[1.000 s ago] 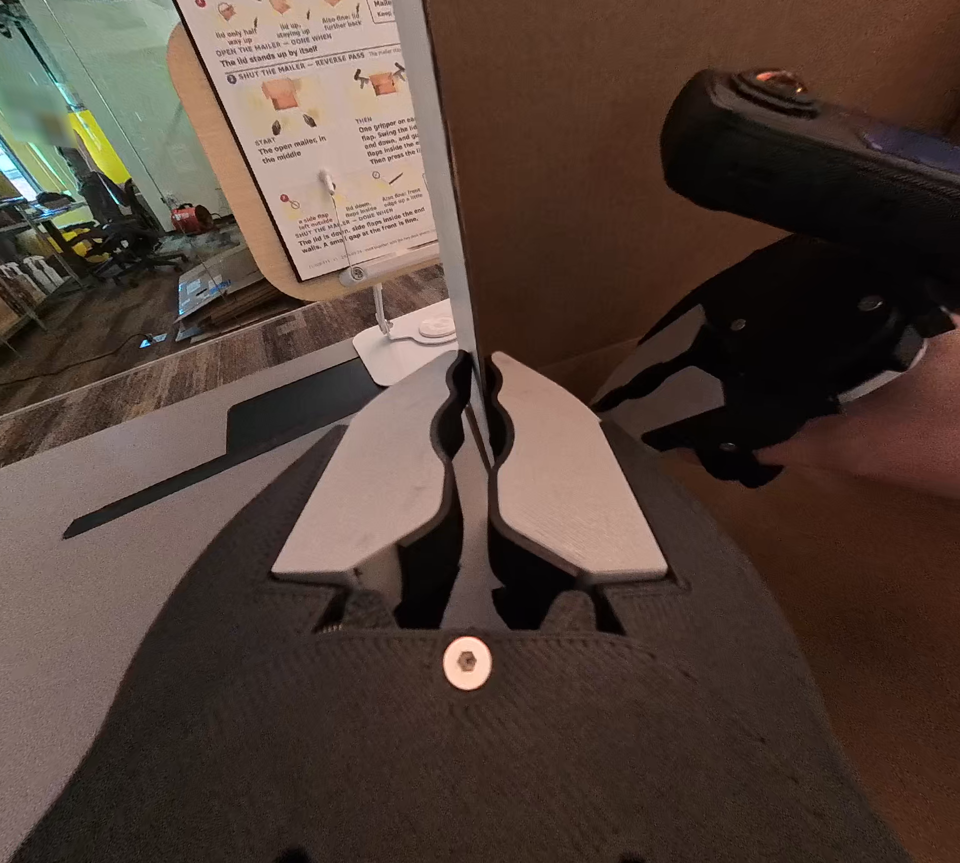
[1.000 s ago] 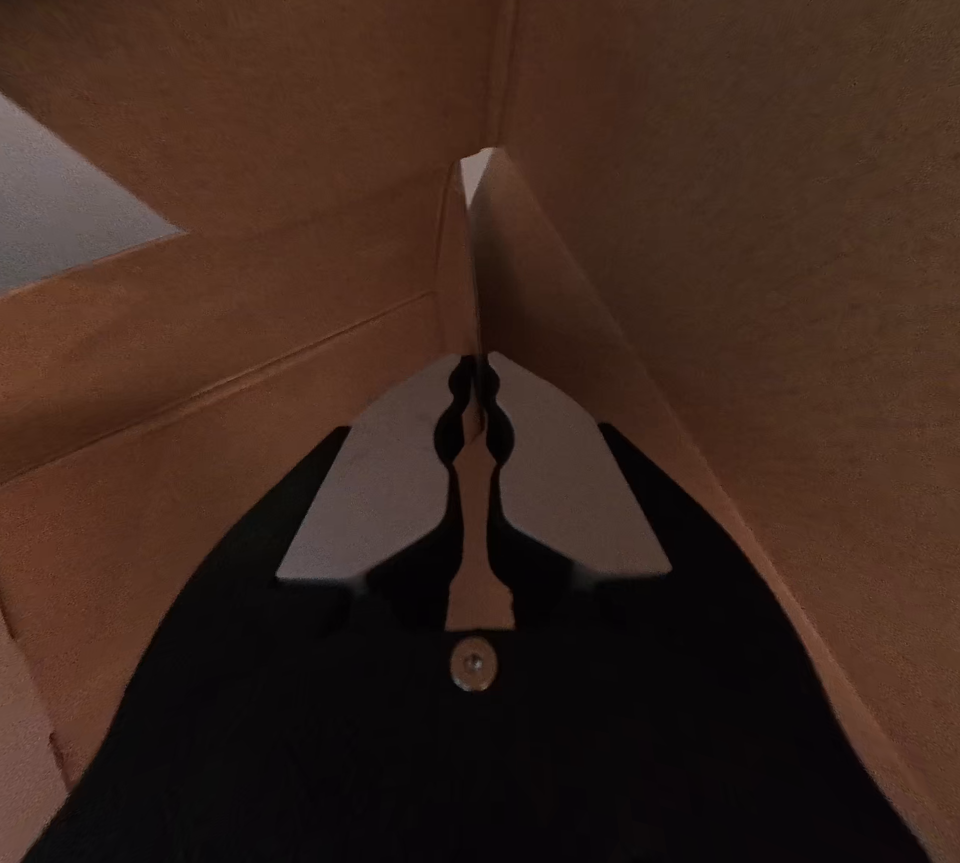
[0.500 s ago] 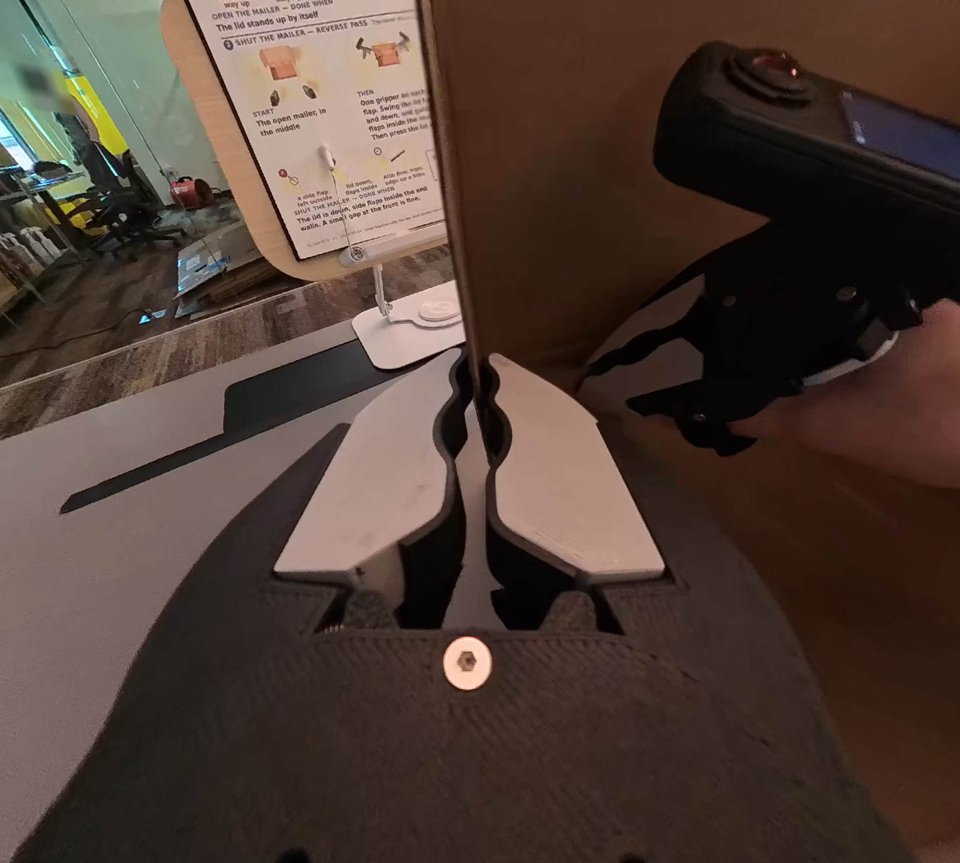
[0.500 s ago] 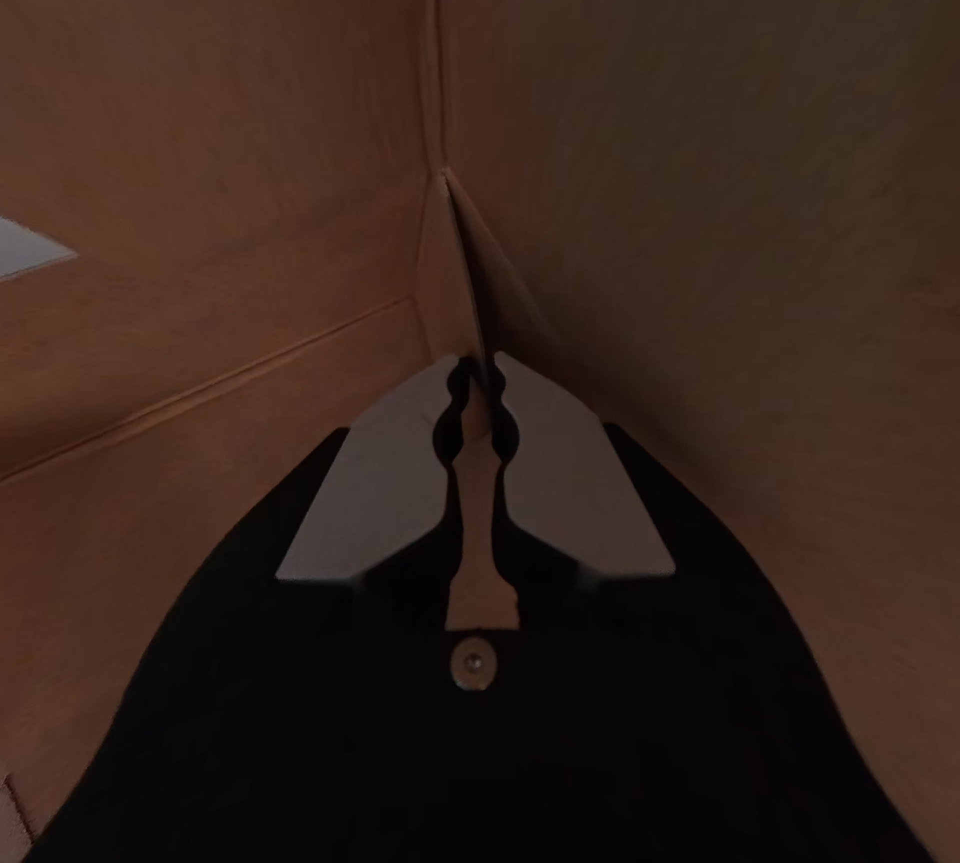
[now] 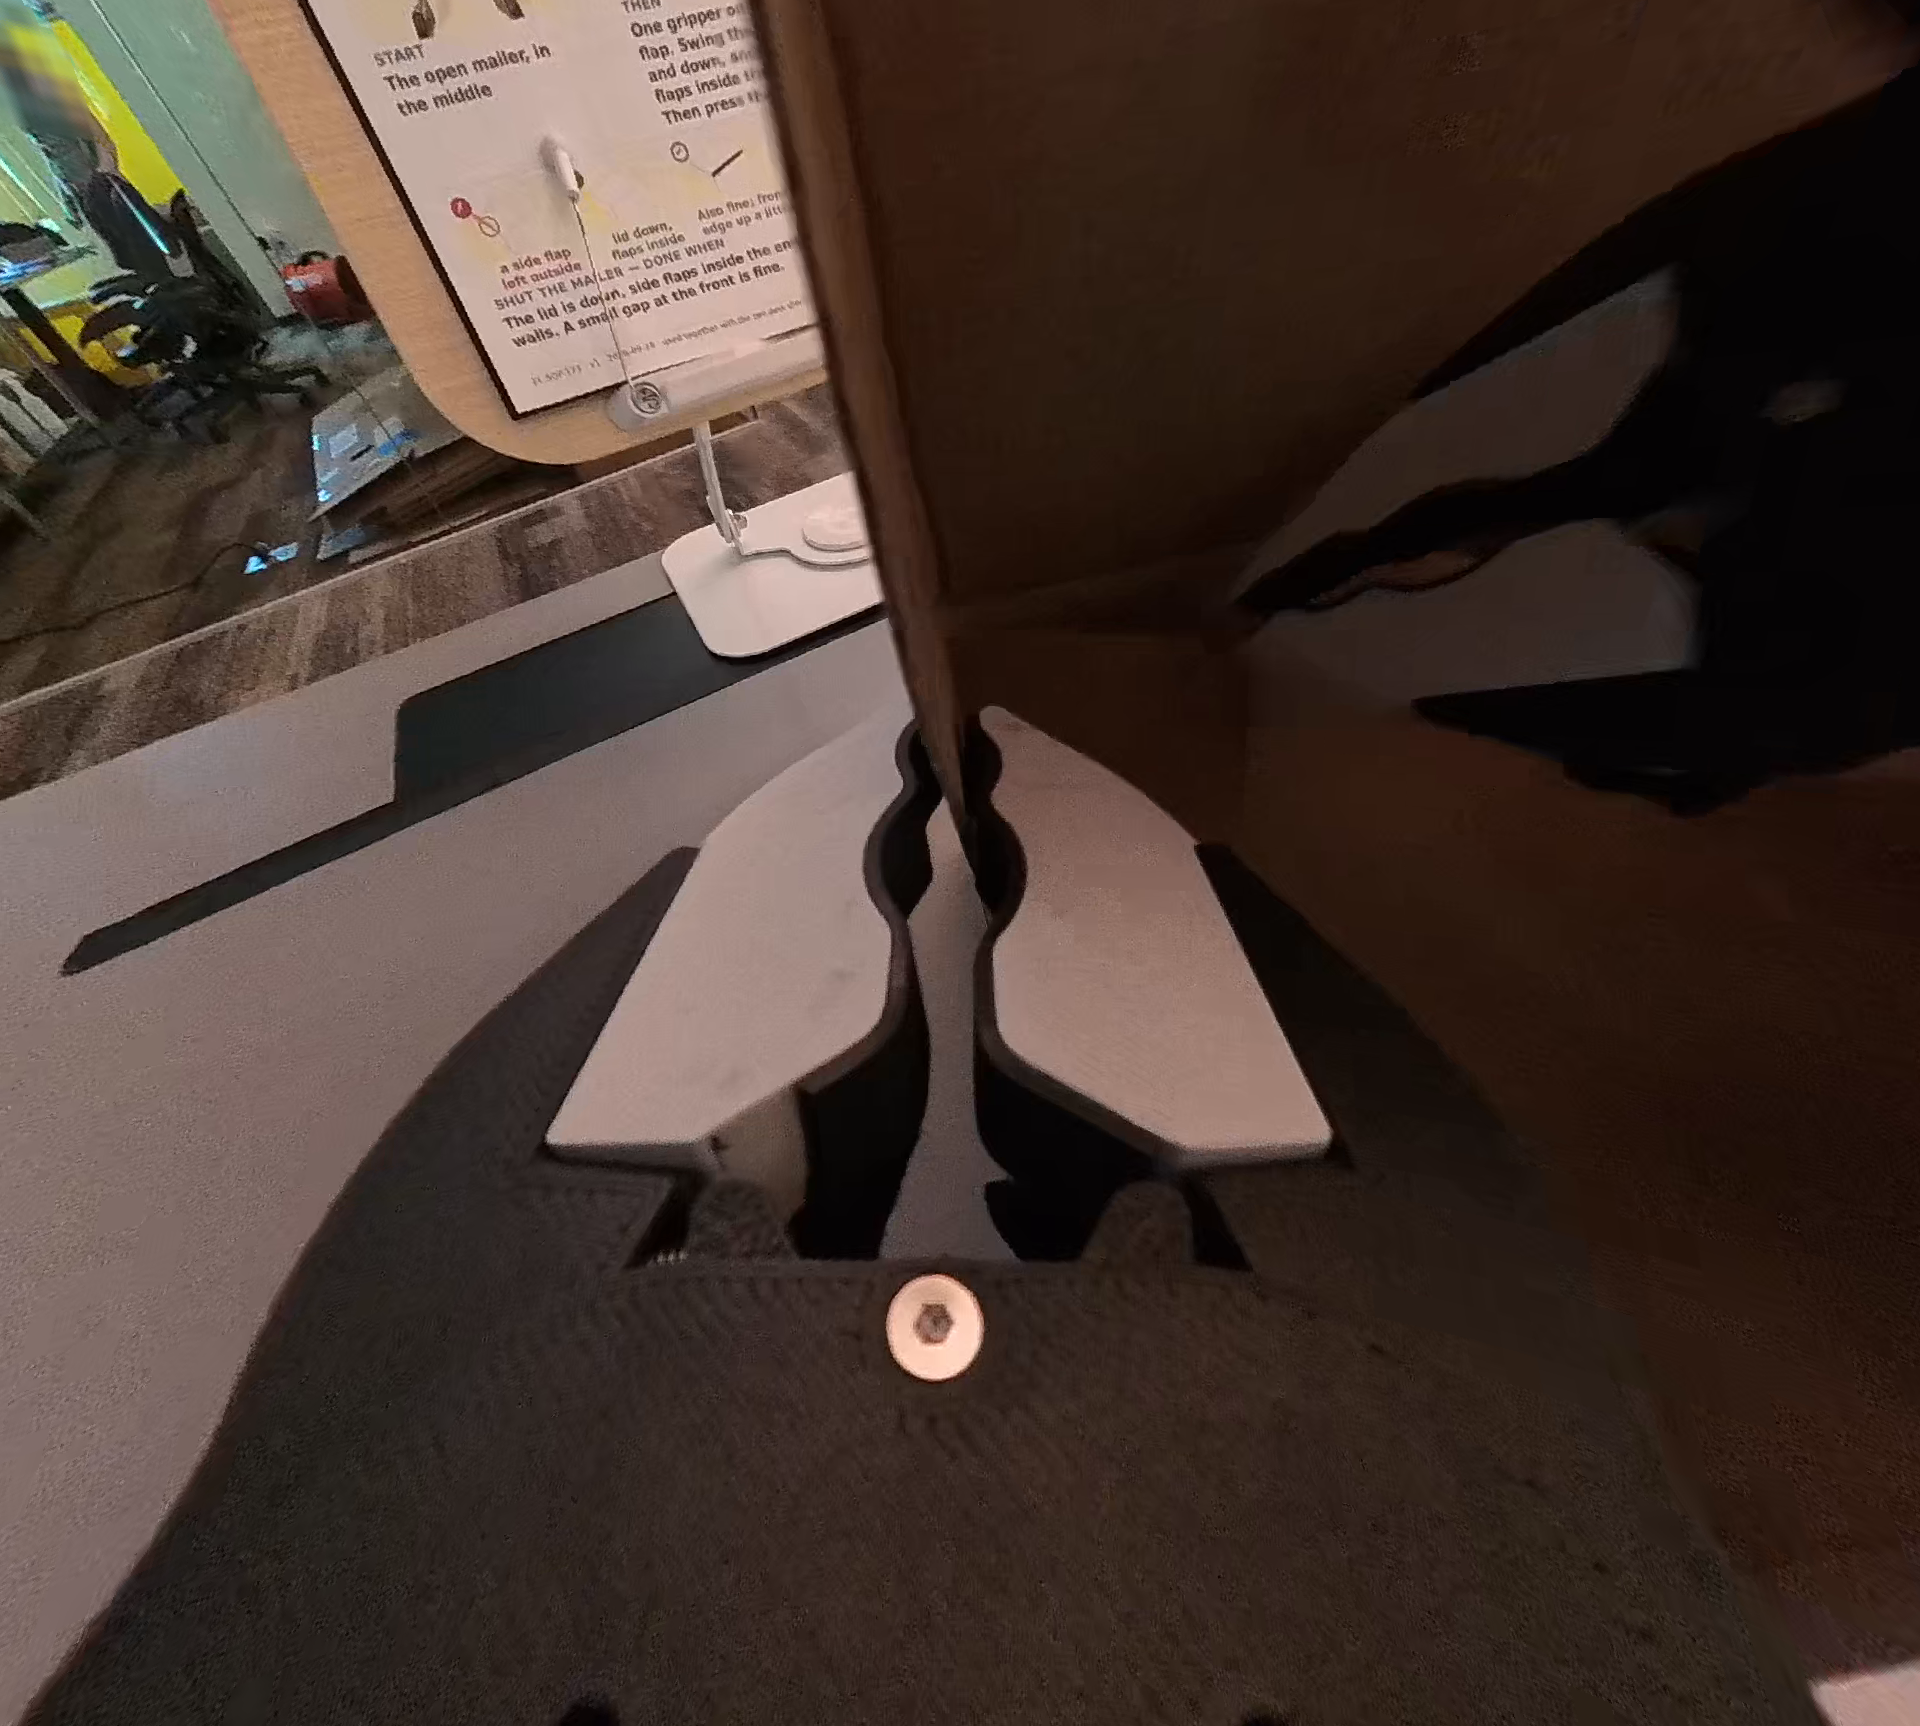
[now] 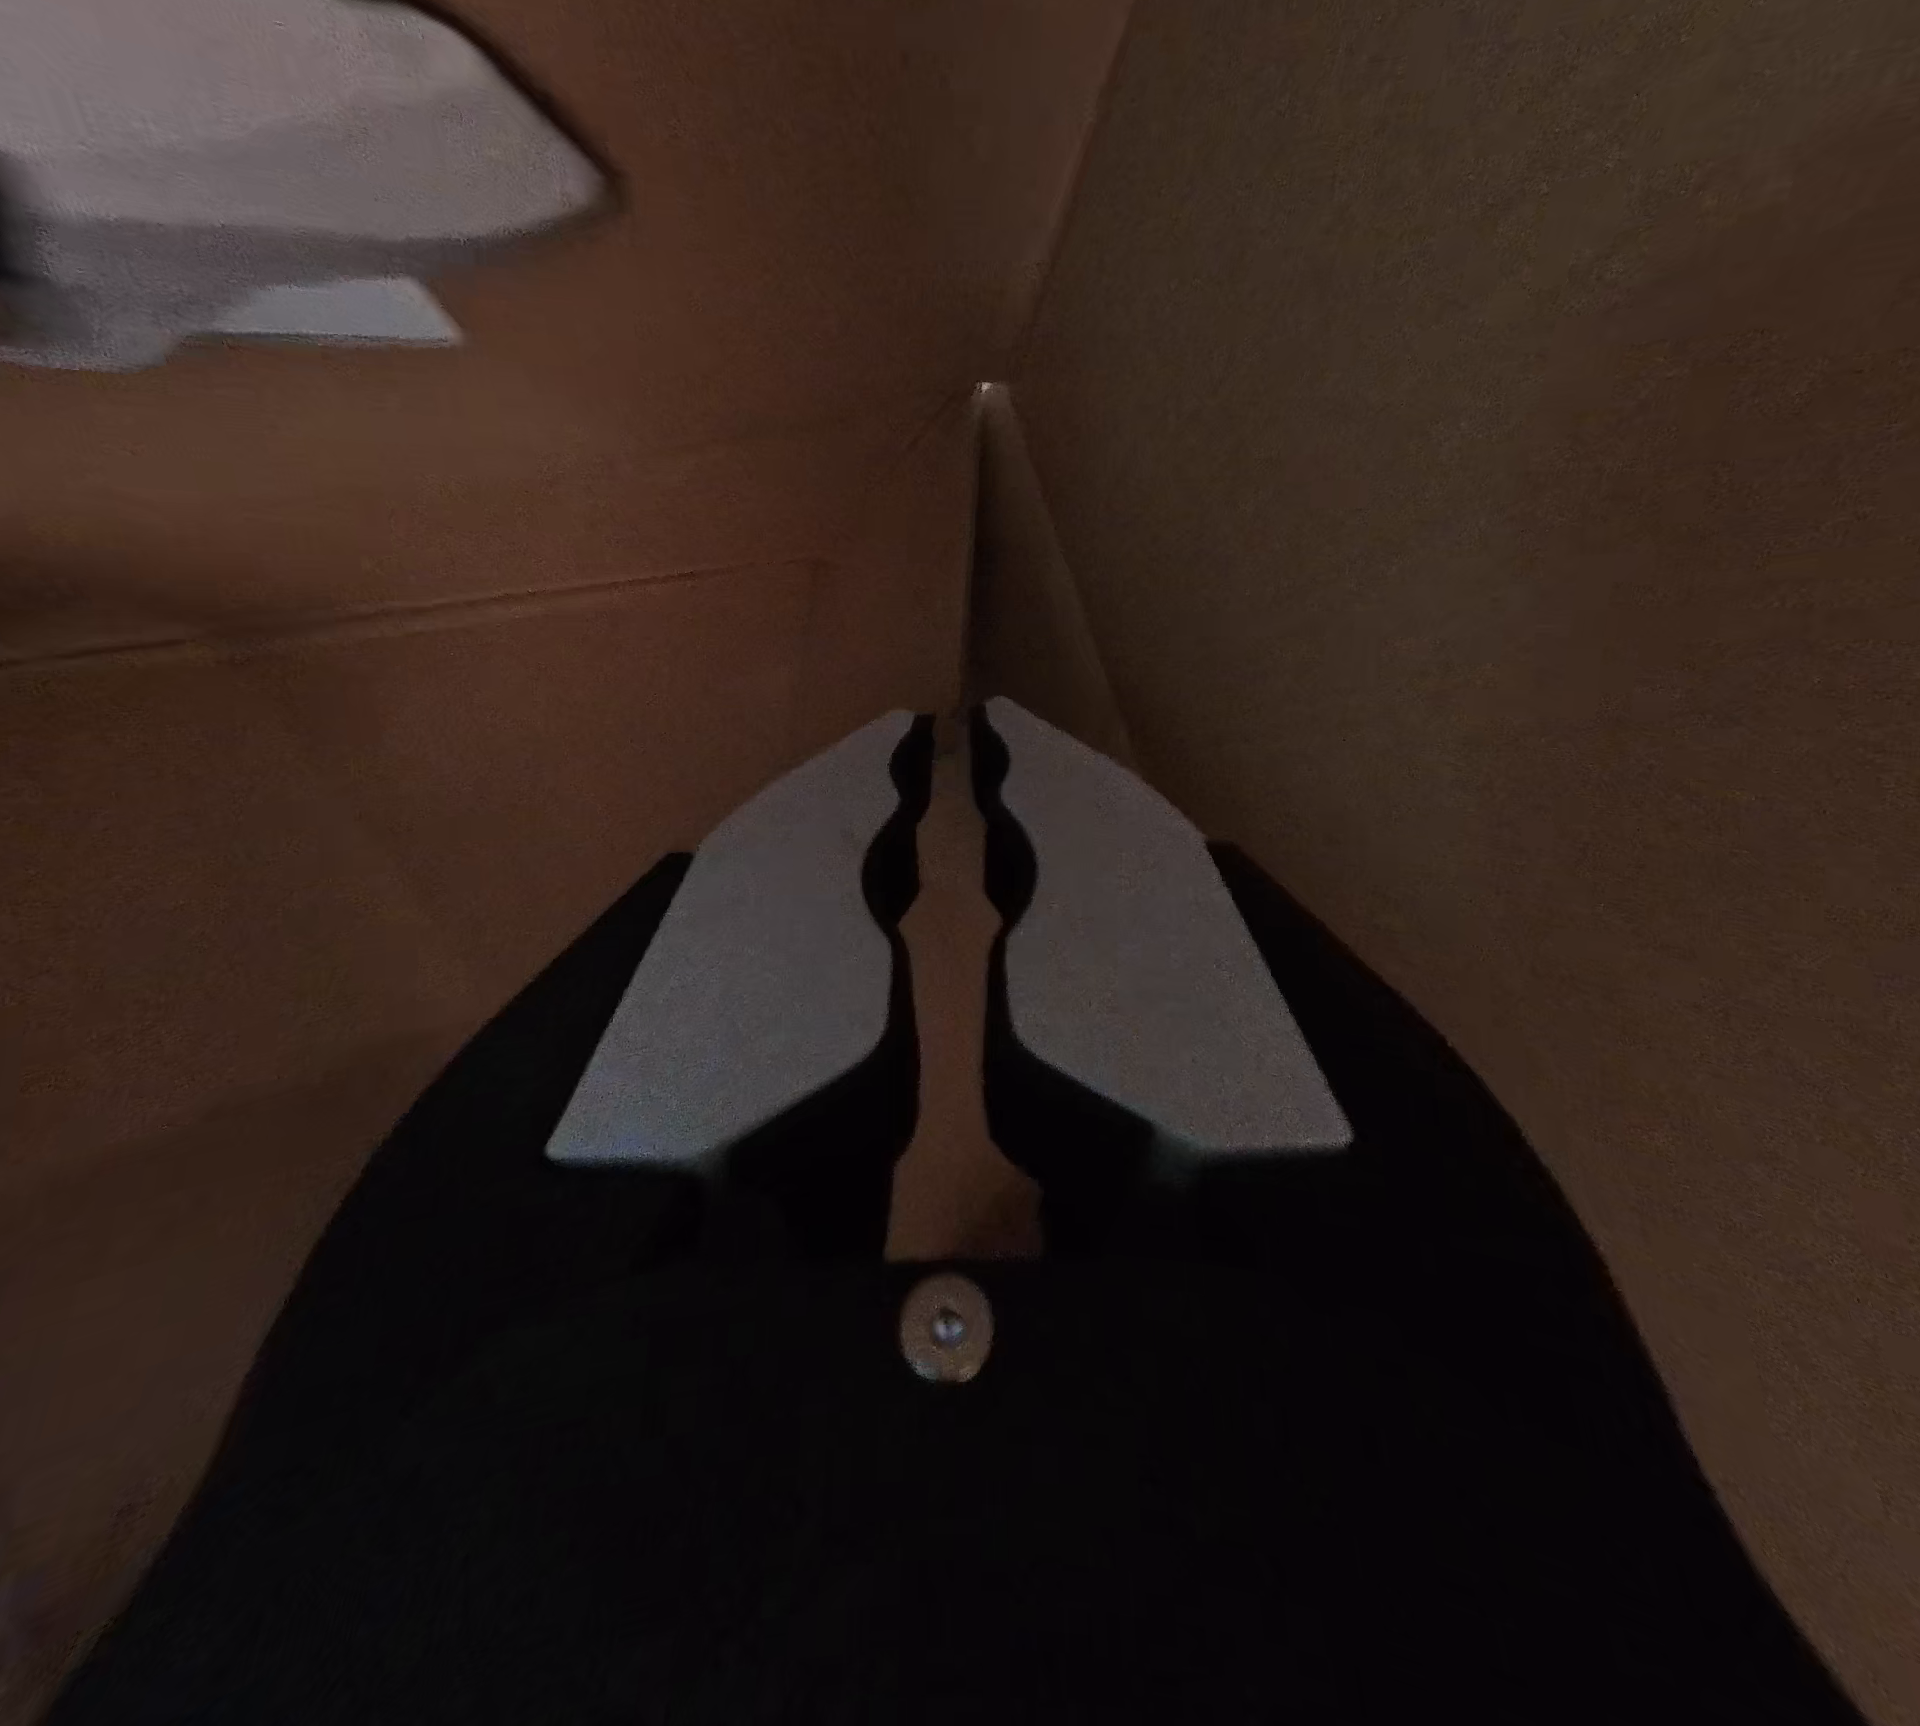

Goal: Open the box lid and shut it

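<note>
The brown cardboard box is open, and its lid [image 5: 1299,170] leans over the inside. My left gripper [image 5: 951,731] is shut on the thin edge of the lid's left side flap [image 5: 862,326]. My right gripper [image 6: 951,720] is shut on the edge of the right side flap [image 6: 982,554], deep in the dim box corner. The lid's inner face [image 6: 1507,429] fills the right of that view. The right gripper [image 5: 1507,554] also shows far right in the left wrist view, over the box floor [image 5: 1558,1001]. The left gripper [image 6: 312,149] shows blurred at the upper left of the right wrist view.
The box stands on a grey table [image 5: 208,1053] with a black strip [image 5: 520,731] across it. An instruction board [image 5: 499,118] on a white stand base [image 5: 769,575] stands behind the box on the left. An office floor with chairs lies beyond.
The lid and both held flaps have swung further down over the box. The inside has grown darker. The left gripper has come into the right wrist view.
</note>
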Motion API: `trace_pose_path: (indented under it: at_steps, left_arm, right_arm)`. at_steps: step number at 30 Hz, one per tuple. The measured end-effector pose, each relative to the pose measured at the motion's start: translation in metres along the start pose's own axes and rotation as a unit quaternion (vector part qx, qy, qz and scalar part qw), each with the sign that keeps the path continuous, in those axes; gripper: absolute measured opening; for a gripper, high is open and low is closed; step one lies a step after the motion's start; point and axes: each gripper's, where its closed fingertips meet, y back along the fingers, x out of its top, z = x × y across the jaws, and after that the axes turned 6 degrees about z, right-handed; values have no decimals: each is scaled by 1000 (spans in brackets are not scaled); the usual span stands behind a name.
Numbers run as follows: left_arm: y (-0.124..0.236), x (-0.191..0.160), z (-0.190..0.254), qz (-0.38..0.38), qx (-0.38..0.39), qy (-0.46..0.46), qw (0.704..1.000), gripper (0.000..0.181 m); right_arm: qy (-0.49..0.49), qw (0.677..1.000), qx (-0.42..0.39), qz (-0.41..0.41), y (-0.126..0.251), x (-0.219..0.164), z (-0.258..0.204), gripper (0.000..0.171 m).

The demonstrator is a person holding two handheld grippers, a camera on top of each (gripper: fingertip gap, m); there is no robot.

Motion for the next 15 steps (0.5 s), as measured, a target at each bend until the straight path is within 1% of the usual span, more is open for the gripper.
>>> trace_pose_path:
  at_steps: [2, 5, 6, 7, 10, 11, 13, 15]
  left_arm:
    - [-1, -2, 0, -4, 5, -15, 1000, 3]
    - [-1, -5, 1, -21, 2, -27, 999, 3]
    - [-1, -5, 1, -23, 4, -26, 999, 7]
    - [0, -5, 0, -24, 7, -24, 999, 21]
    - [10, -3, 0, -26, 10, -28, 999, 65]
    - [15, -3, -3, -24, 21, -39, 999, 73]
    - [30, 4, -8, 1, 42, -59, 997, 81]
    - [45, 18, -6, 40, 41, -61, 996, 79]
  right_arm:
    - [-21, 999, 24, 33, 33, 10, -13, 11]
    - [-61, 988, 76, 122, 104, 33, -37, 13]
    - [-64, 983, 76, 151, 131, 39, -39, 13]
    - [-61, 979, 69, 180, 158, 43, -39, 14]
    - [-57, 966, 22, 250, 238, 41, -25, 14]
    - [-64, 961, -4, 269, 263, 36, -15, 13]
    - [-92, 944, -82, 307, 309, 20, 15, 12]
    - [-118, 923, -143, 338, 340, 0, 42, 11]
